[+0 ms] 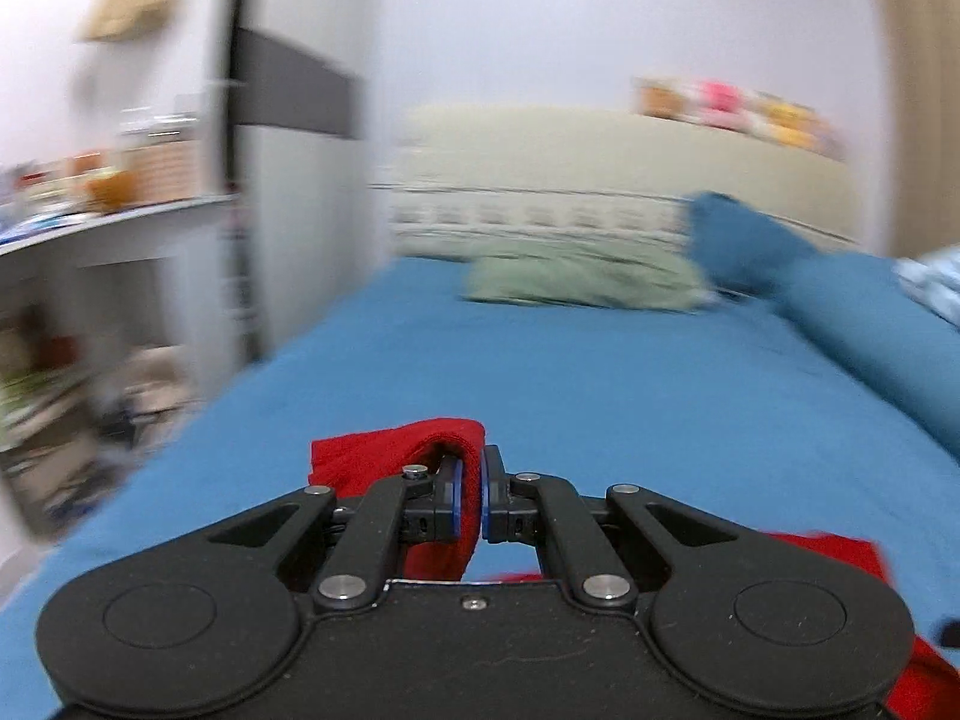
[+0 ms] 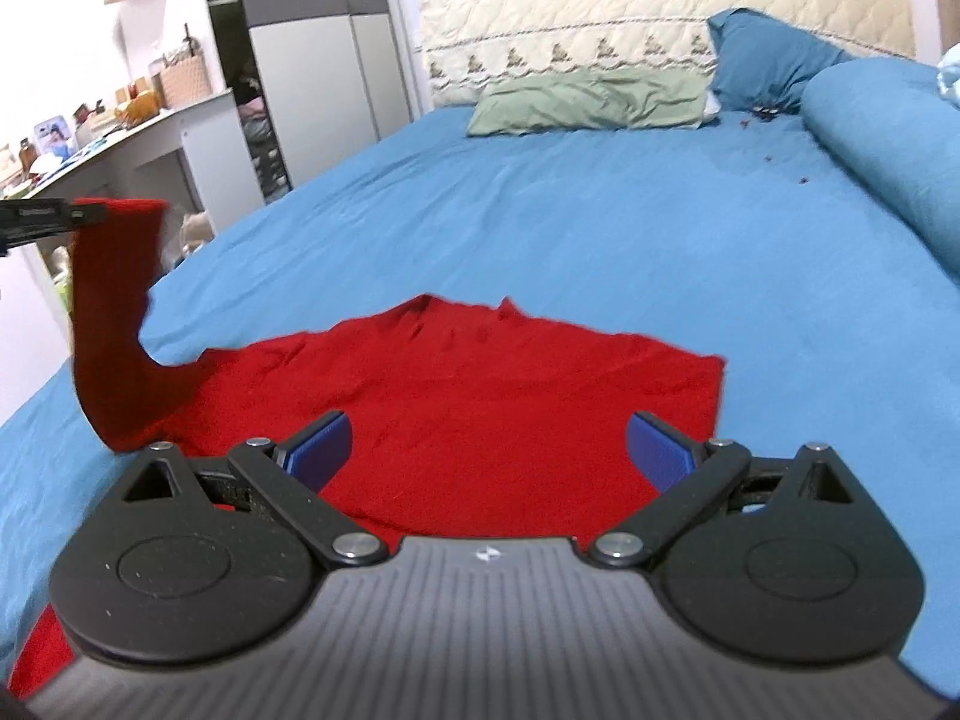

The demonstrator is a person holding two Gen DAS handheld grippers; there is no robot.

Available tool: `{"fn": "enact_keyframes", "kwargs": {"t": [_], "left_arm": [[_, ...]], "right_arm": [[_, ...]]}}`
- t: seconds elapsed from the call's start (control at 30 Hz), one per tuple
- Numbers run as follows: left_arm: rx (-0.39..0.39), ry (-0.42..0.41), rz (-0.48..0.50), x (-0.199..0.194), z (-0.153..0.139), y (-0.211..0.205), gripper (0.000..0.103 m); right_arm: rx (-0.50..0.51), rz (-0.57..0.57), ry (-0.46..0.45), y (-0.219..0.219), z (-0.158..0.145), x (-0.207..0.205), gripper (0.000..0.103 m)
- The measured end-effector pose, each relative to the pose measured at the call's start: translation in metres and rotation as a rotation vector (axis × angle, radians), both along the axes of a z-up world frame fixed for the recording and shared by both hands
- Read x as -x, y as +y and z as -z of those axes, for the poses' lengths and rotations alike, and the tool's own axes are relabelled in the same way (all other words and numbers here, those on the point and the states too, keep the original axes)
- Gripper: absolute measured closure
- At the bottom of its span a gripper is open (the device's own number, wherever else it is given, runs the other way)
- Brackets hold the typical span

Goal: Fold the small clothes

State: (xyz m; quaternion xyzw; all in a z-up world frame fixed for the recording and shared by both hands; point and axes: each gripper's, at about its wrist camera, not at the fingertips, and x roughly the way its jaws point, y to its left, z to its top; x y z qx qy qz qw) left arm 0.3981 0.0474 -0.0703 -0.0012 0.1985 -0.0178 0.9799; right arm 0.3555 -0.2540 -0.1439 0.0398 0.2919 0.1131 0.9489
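Red top on the blue bed, one sleeve lifted up.

The left gripper (image 1: 471, 495) pinches the sleeve of the red top (image 2: 480, 408), lifting it near the bed's left edge. The right gripper (image 2: 489, 444) is wide open, holding nothing, over the flat part. Lots of blue sheet (image 2: 600, 228) stretches to the green pillow (image 2: 591, 99).

Left gripper (image 1: 471, 495) jaws pinch red garment (image 1: 390, 450) above blue bed (image 1: 600, 390).
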Motion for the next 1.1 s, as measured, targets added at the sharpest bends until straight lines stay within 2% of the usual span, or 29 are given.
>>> {"fn": "enact_keyframes", "kwargs": {"t": [0.1,0.2,0.33,0.4,0.43,0.47,0.5,0.53,0.6,0.63,0.7,0.83,0.93,1.0,1.03,1.07,1.1], "left_arm": [[-0.003,0.052,0.131,-0.006,0.034,-0.064,0.098],[-0.012,0.121,0.216,-0.01,0.087,-0.118,0.098],[-0.037,0.243,0.243,-0.021,0.148,-0.149,0.098],[-0.046,0.273,0.236,-0.024,0.163,-0.15,0.096],[-0.05,0.271,0.237,-0.023,0.164,-0.15,0.091],[-0.05,0.266,0.243,-0.023,0.163,-0.148,0.09],[-0.047,0.267,0.253,-0.022,0.161,-0.146,0.08],[-0.043,0.267,0.256,-0.021,0.156,-0.14,0.058],[-0.048,0.235,0.245,-0.013,0.141,-0.124,0.032],[-0.06,0.209,0.228,-0.002,0.137,-0.117,0.028],[-0.086,0.184,0.183,0.014,0.127,-0.094,0.027],[-0.135,0.188,0.046,0.037,0.125,-0.044,0.027],[-0.164,0.236,-0.058,0.041,0.137,-0.014,0.028],[-0.123,0.282,-0.107,0.041,0.146,0.004,0.028],[-0.106,0.291,-0.124,0.041,0.149,0.011,0.028],[-0.1,0.301,-0.136,0.04,0.152,0.016,0.028],[-0.099,0.313,-0.151,0.037,0.156,0.018,0.028]], "right_arm": [[0.005,0.032,0.004,-0.01,0.001,0.0,0.0],[0.002,0.049,0.041,-0.018,0.011,-0.002,0.0],[0.023,0.04,0.082,-0.021,0.025,-0.004,0.0],[0.024,0.033,0.094,-0.02,0.032,-0.005,0.0],[0.021,0.032,0.096,-0.02,0.034,-0.006,0.0],[0.017,0.031,0.098,-0.02,0.035,-0.008,0.0],[0.012,0.03,0.098,-0.019,0.037,-0.008,0.0],[0.007,0.028,0.096,-0.018,0.037,-0.01,0.0],[-0.003,0.016,0.092,-0.015,0.037,-0.014,0.0],[-0.007,0.006,0.089,-0.013,0.036,-0.016,0.0],[-0.001,-0.034,0.079,-0.001,0.035,-0.02,0.0],[0.069,-0.154,0.058,0.041,0.04,-0.031,0.0],[0.186,-0.252,0.054,0.085,0.054,-0.047,0.0],[0.29,-0.303,0.038,0.112,0.066,-0.056,0.0],[0.354,-0.324,0.023,0.124,0.074,-0.06,0.01],[0.41,-0.336,0.011,0.134,0.081,-0.064,0.026],[0.443,-0.342,0.004,0.14,0.086,-0.068,0.032]]}}
